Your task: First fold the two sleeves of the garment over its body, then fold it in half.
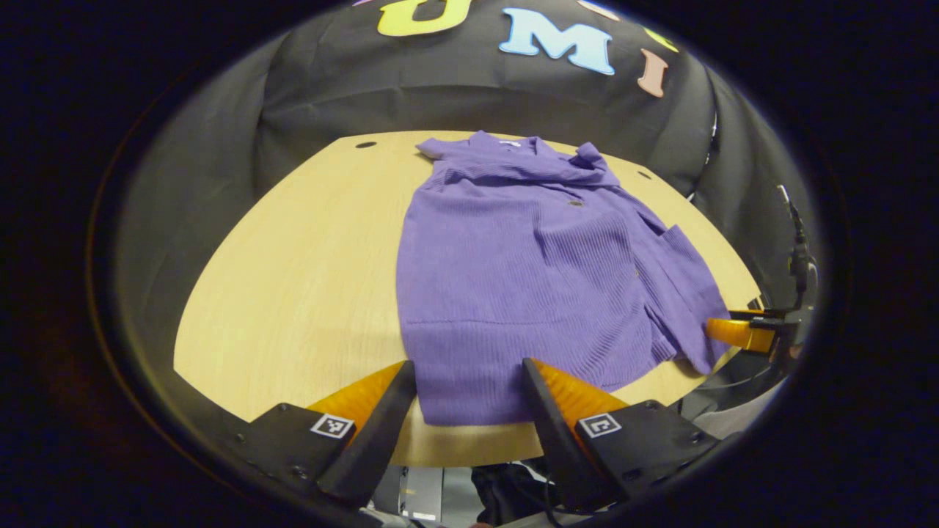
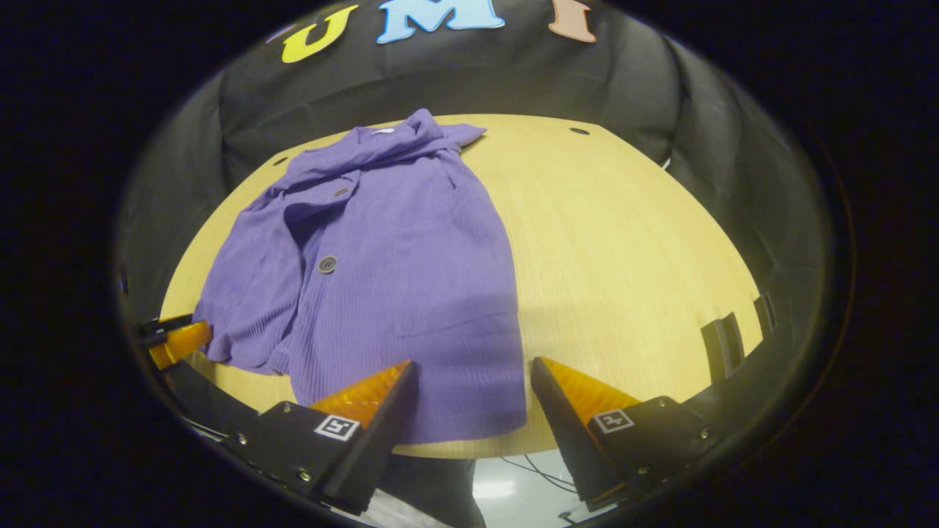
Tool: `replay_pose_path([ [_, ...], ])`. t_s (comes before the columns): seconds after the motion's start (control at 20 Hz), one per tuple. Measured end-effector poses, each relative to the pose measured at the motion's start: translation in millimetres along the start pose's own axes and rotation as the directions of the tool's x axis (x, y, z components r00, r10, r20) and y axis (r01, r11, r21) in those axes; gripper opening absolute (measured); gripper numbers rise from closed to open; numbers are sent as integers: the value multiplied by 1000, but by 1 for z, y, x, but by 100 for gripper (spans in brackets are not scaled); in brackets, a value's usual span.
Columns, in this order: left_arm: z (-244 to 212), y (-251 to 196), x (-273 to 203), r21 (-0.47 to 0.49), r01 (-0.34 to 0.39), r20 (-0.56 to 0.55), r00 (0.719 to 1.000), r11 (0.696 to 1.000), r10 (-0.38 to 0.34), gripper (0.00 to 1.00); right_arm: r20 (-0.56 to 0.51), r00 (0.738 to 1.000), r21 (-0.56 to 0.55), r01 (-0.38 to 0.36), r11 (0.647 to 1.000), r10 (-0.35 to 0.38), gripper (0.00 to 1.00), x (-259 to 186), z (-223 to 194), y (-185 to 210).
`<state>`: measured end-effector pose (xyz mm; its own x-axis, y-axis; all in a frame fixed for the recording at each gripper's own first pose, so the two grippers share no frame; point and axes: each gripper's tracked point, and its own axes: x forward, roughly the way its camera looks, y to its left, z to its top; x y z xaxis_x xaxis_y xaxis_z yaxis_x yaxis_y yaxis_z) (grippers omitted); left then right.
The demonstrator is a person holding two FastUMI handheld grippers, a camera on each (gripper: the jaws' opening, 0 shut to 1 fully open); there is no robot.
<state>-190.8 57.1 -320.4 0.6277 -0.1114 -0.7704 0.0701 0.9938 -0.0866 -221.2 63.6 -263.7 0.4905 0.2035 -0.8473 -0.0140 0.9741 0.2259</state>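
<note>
Purple ribbed cardigan on the table

The garment (image 1: 513,271) (image 2: 396,271) is a purple rib-knit cardigan with dark buttons down its front, lying flat on the pale wooden table (image 1: 293,293) with the collar at the far side and the hem at the near edge. Both sleeves lie folded in over the body, so it forms a long narrow shape. One folded side is rumpled, with a flap of knit spreading toward the table edge.

Pale wooden table (image 1: 308,279), black cloth wall (image 1: 440,103)
</note>
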Motion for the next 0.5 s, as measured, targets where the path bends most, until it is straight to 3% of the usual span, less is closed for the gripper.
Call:
replay_pose_path([
  [0.1, -1, -4, 2, 57, -9, -6, 1000, 998, 9, 87, -5, 1000, -2, -11, 1000, 11, 99, 2, -1, 2],
  [0.15, -1, -11, 4, 71, 6, -9, 1000, 997, -5, 78, -6, 1000, -4, -11, 1000, 11, 94, 1, 0, 3],
  [0.35, 0, -22, 4, 84, 34, -18, 999, 996, -33, 39, -19, 999, 21, -38, 999, 39, 55, 1, 1, 13],
  [0.4, 0, -23, 4, 97, 47, -18, 999, 994, -45, 36, -25, 999, 34, -34, 999, 35, 43, -1, 1, 14],
  [0.45, 1, -22, 5, 71, 39, -18, 999, 997, -38, 26, -33, 999, 29, -36, 999, 36, 31, 1, 1, 13],
  [0.5, 2, -23, 6, 81, 46, -21, 999, 996, -45, 16, -39, 998, 26, -38, 999, 39, 31, 1, 2, 14],
])
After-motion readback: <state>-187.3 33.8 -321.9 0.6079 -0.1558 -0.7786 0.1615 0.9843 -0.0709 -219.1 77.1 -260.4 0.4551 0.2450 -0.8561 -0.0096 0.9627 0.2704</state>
